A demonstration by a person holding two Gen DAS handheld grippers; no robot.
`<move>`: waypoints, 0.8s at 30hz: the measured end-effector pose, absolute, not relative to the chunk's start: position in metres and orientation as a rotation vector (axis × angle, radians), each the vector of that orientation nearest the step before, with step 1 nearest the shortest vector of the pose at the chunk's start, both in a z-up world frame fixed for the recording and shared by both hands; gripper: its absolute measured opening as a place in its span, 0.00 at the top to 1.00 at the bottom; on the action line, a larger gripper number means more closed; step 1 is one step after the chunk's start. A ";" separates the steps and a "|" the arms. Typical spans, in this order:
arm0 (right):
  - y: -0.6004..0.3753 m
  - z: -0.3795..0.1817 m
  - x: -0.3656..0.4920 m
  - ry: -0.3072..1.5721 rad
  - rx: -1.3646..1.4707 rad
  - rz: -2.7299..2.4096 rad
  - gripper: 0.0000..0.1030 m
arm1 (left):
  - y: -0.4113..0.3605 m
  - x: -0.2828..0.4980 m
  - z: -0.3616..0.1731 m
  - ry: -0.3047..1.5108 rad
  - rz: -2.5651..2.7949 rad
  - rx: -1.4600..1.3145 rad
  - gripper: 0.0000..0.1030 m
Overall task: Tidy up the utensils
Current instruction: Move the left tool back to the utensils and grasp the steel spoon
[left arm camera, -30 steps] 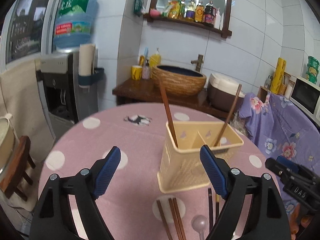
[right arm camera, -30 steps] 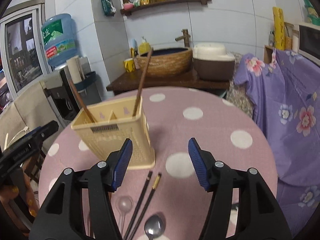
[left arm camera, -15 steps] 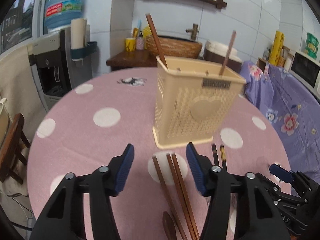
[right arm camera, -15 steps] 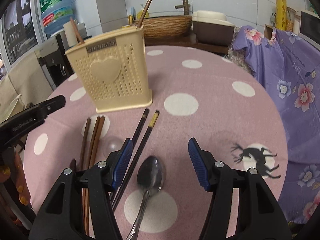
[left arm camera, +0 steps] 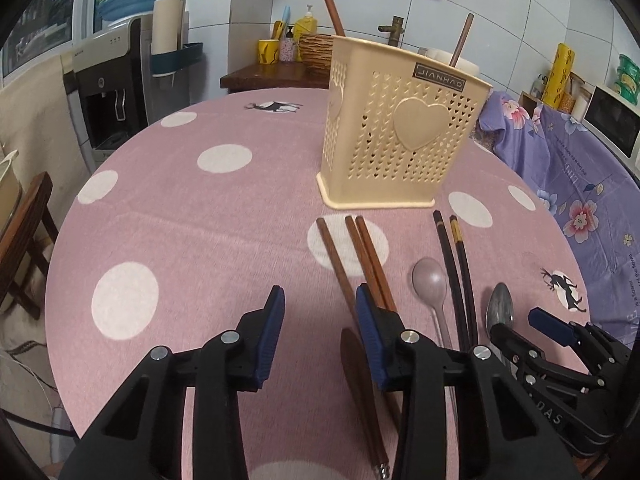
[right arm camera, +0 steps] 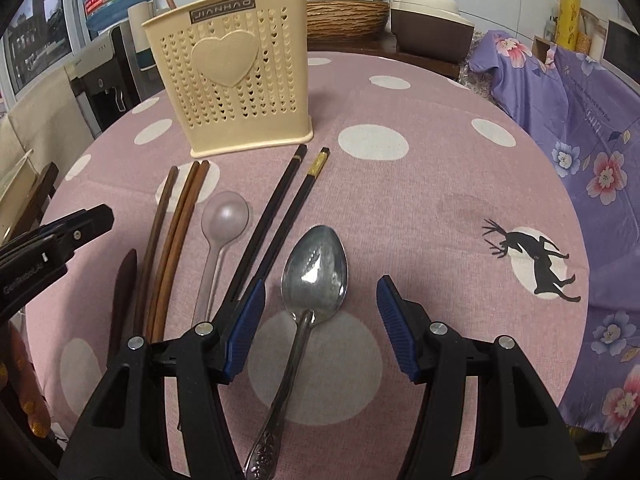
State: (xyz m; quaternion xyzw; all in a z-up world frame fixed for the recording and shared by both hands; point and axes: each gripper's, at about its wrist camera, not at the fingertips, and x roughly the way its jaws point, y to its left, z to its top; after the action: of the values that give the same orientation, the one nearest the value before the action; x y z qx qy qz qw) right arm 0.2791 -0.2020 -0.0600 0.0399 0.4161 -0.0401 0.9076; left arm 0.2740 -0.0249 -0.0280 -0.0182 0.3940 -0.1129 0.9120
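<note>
Both jaws gape empty before the cream holder [right arm camera: 236, 76], which holds two upright wooden chopsticks [left arm camera: 329, 0].

I look into a home kitchen: water dispenser [left arm camera: 108, 92], basin with tap [right arm camera: 346, 16], rice cooker [right arm camera: 430, 28], microwave [left arm camera: 614, 120], tiled walls.

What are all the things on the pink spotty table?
utensil holder: 1, cream, back of table, two brown sticks inside
brown wooden chopsticks: 3, lying left of the spoons
black chopsticks: 2, centre
clear plastic spoon: 1, between the chopstick sets
metal spoon: 1, silver, nearest
dark wooden utensil: 1, far left
tablecloth: 1, pink, white dots
left hand-held gripper: open, empty
right hand-held gripper: open, over metal spoon
</note>
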 end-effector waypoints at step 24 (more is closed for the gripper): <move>-0.196 -0.070 0.268 0.873 0.061 -0.092 0.43 | -0.041 0.239 -0.054 0.914 -0.293 0.028 0.73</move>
State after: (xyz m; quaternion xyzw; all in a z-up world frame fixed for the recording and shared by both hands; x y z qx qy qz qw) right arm 0.2681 -0.1959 -0.0700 0.0295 0.4225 -0.0445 0.9048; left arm 0.2387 -0.0406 -0.0542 0.0133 0.4394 -0.1412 0.8870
